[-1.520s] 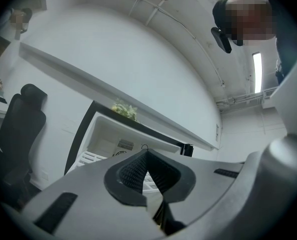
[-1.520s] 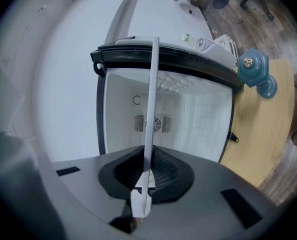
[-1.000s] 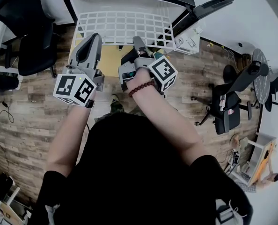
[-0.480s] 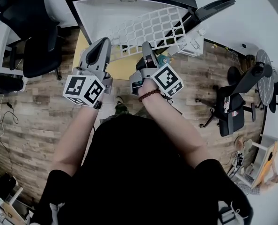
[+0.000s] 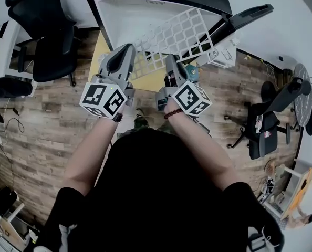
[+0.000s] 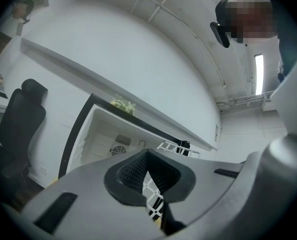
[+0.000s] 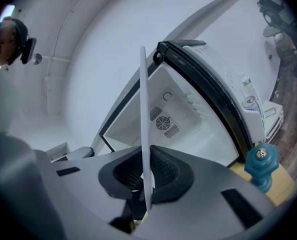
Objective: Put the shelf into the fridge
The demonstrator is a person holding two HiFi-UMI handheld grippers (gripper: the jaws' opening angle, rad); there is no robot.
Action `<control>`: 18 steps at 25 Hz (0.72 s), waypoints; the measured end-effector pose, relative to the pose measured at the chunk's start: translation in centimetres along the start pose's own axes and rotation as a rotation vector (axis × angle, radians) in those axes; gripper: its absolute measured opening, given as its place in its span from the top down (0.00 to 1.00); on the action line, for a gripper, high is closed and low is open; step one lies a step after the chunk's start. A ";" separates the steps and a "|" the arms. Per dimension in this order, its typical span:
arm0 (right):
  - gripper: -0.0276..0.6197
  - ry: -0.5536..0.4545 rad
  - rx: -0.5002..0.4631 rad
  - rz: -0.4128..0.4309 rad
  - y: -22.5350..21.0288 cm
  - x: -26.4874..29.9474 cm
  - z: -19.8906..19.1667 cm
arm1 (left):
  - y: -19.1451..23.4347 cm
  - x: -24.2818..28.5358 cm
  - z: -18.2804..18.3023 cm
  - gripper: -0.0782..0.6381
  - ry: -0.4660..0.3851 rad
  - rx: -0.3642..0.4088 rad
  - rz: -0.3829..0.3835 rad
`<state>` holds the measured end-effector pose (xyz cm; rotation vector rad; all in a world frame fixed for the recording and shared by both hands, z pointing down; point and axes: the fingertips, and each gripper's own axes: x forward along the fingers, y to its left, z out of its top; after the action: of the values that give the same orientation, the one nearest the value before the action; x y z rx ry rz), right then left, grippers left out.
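Observation:
The white wire shelf (image 5: pixel 177 33) is held tilted in front of the open fridge (image 5: pixel 140 14), its far corner toward the door side. My left gripper (image 5: pixel 125 54) is shut on the shelf's near left edge; the white grid (image 6: pixel 153 196) shows between its pads. At the near right edge my right gripper (image 5: pixel 172 67) is also shut on the shelf, which shows edge-on as a thin white strip (image 7: pixel 143 109) rising from between the pads. The fridge's white inside with a round fan vent (image 7: pixel 163 123) lies straight ahead of both grippers.
The fridge door (image 5: pixel 245 14) stands open to the right, with door racks (image 5: pixel 219 51). A blue knobbed object (image 7: pixel 261 166) sits on a yellow board (image 5: pixel 104 62) on the wood floor. Black office chairs stand at left (image 5: pixel 45 41) and right (image 5: pixel 266 125).
The shelf has gone from lying level across the fridge front to a tilt, far right corner raised. Both grippers have moved up and toward the fridge opening, still gripping it.

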<state>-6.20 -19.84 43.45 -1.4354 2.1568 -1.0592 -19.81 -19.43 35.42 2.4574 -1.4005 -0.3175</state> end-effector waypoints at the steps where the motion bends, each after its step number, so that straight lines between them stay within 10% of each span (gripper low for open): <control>1: 0.89 0.009 -0.018 0.000 0.1 -0.1 -0.2 | 0.0 -0.1 0.0 0.87 0.000 0.000 -0.001; 18: 0.89 0.044 -0.442 0.048 1.3 -2.3 -0.9 | -1.0 1.0 -0.6 0.87 0.009 -0.006 -0.040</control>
<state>-6.63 -17.14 42.80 -1.5367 2.5553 -0.6231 -18.35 -19.71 35.64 2.4818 -1.3460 -0.3179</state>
